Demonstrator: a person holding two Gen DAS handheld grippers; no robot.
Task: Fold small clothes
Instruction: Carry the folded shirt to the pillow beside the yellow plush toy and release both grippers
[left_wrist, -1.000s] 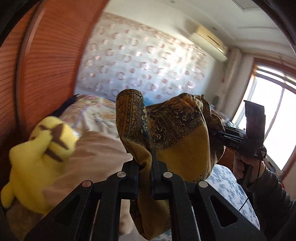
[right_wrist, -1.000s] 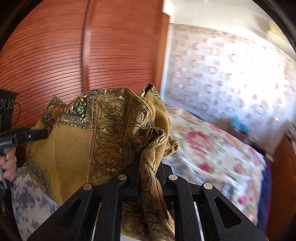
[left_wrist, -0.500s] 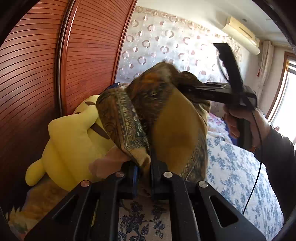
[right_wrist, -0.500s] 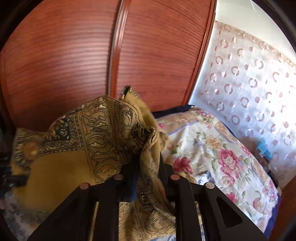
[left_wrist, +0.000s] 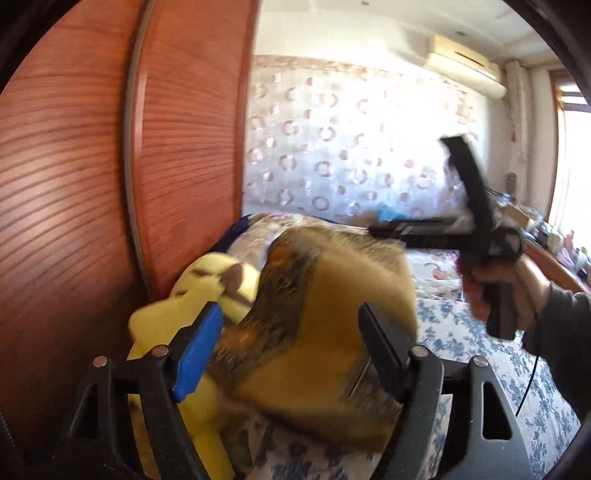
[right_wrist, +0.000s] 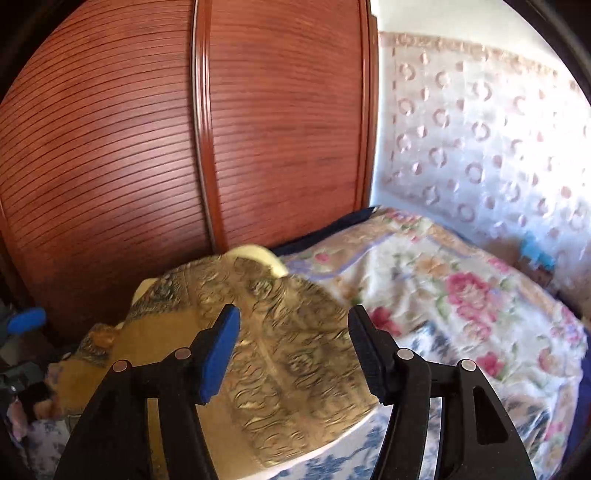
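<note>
A mustard-yellow cloth (left_wrist: 332, 332) with a dark paisley border lies bunched on the bed, blurred by motion, against a yellow plush toy. It also shows in the right wrist view (right_wrist: 266, 365). My left gripper (left_wrist: 291, 350) is open, its fingers wide apart on either side of the cloth and not gripping it. My right gripper (right_wrist: 291, 350) is open too, just above the cloth. The right gripper's body (left_wrist: 476, 236) shows in the left wrist view, held in a hand to the right of the cloth.
A yellow plush toy (left_wrist: 192, 317) leans on the reddish wooden wardrobe doors (left_wrist: 110, 184) at left. The blue-flowered bedsheet (left_wrist: 517, 369) runs right; a rose-patterned quilt (right_wrist: 461, 295) lies behind. A patterned curtain (right_wrist: 480, 147) hangs at the back.
Both grippers have opened and let go of the cloth, which has dropped onto the bed beside the plush toy. The right gripper has pulled away to the right.
</note>
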